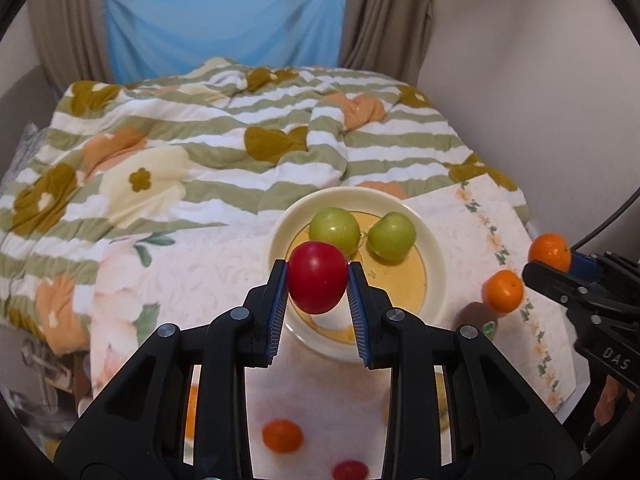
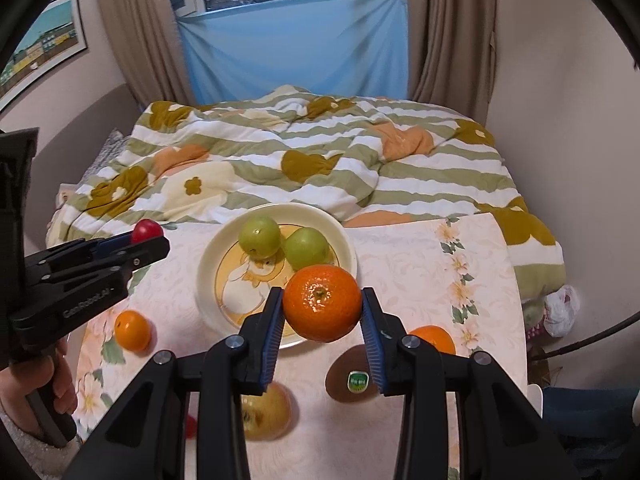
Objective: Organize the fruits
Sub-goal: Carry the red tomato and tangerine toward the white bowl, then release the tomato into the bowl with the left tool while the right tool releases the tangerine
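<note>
My left gripper [image 1: 318,280] is shut on a red apple [image 1: 318,282], which hangs over the near rim of the cream plate [image 1: 434,264]. Two green apples [image 1: 335,227] [image 1: 391,235] lie in the plate. My right gripper [image 2: 322,304] is shut on an orange [image 2: 322,302] above the plate's [image 2: 208,256] near right edge. In the right wrist view the left gripper [image 2: 150,236] comes in from the left with the red apple [image 2: 147,231]. In the left wrist view the right gripper [image 1: 556,262] is at the right edge.
On the floral tablecloth lie loose oranges [image 2: 132,330] [image 2: 434,338], a kiwi with a sticker [image 2: 352,376], a yellow fruit [image 2: 266,414] and a small red fruit [image 2: 191,426]. A striped flowered quilt [image 2: 320,152] covers the bed behind the table. A hand [image 2: 56,384] holds the left gripper's handle.
</note>
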Demonstrator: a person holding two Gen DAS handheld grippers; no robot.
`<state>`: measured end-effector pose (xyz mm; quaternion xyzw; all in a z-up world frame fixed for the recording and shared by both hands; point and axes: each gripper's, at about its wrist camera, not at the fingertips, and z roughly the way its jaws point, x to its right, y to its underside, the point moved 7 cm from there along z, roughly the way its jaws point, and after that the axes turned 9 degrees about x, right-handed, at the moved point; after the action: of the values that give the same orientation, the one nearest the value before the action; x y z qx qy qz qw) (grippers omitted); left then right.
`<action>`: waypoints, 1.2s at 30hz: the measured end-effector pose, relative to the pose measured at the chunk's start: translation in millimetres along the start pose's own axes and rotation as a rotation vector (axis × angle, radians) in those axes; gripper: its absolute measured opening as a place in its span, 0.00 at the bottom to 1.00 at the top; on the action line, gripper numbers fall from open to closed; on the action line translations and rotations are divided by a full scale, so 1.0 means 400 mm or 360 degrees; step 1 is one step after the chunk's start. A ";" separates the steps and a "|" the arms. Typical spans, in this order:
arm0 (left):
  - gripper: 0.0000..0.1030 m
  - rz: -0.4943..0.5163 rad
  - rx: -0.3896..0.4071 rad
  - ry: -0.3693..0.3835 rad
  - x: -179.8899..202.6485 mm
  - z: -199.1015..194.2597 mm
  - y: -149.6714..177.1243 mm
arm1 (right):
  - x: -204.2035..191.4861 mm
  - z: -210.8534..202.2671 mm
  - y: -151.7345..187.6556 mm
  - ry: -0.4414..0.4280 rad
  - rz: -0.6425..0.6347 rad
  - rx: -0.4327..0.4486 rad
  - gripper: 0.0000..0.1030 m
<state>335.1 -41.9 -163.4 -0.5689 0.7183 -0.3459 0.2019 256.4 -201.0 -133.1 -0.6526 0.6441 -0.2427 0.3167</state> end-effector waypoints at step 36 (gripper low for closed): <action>1.00 0.0153 -0.0151 0.0064 -0.066 0.180 -0.017 | -0.017 0.130 -0.030 0.0113 0.0141 -0.0080 0.34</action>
<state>396.2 -36.5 -210.1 -0.5356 0.7644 -0.3127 0.1765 301.8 -189.6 -159.1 -0.6222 0.6891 -0.2353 0.2876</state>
